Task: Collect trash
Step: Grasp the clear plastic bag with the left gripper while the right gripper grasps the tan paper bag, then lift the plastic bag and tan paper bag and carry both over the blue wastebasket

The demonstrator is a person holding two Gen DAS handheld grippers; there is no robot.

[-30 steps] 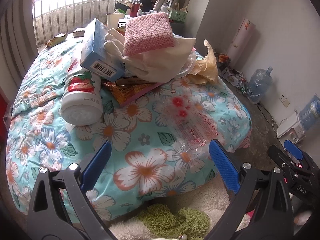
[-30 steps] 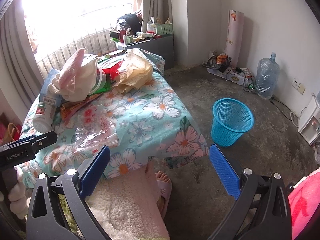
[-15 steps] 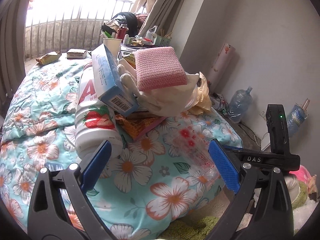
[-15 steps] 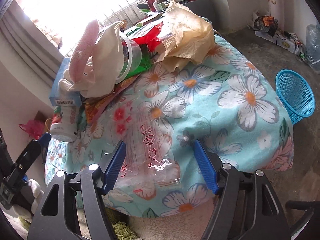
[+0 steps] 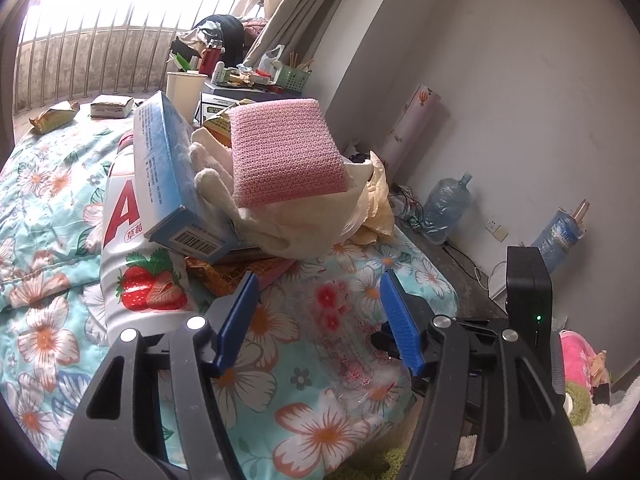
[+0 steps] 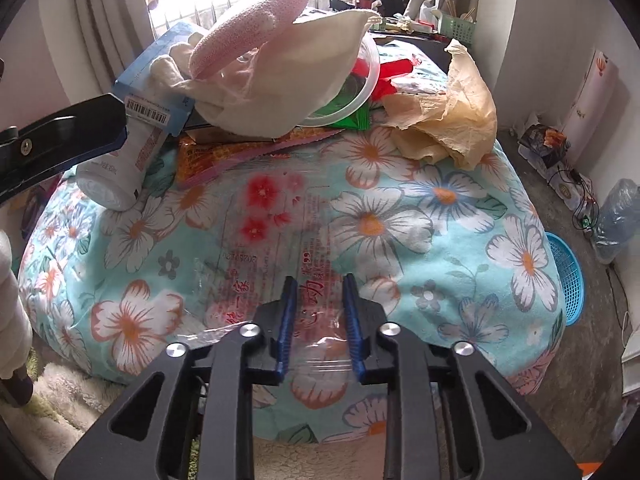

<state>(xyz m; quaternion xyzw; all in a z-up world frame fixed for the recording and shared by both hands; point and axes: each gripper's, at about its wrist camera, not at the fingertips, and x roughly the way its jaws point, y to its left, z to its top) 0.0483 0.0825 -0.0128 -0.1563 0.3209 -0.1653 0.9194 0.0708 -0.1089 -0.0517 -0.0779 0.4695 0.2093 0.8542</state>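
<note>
A clear plastic wrapper (image 6: 276, 240) with red print lies flat on the floral quilt (image 6: 440, 216); it also shows in the left wrist view (image 5: 340, 320). My right gripper (image 6: 318, 292) sits over the wrapper's near end, its jaws narrowed to a small gap with the film between them. My left gripper (image 5: 320, 292) is open and empty, low over the quilt, near a white strawberry bottle (image 5: 136, 264). Behind lies a pile: a blue box (image 5: 168, 176), a pink sponge (image 5: 284, 152), white gloves (image 6: 280, 76), a snack packet (image 6: 224, 156) and crumpled brown paper (image 6: 452, 116).
A blue mesh bin (image 6: 568, 276) stands on the concrete floor right of the bed. A water jug (image 5: 444, 208) and cables lie by the wall. A cluttered desk (image 5: 240, 80) stands behind the bed. A fluffy rug (image 6: 60, 396) lies below the bed's edge.
My right gripper has moved in over the clear wrapper and its jaws have narrowed around the film. My left gripper has moved closer to the pile and its jaws have narrowed somewhat.
</note>
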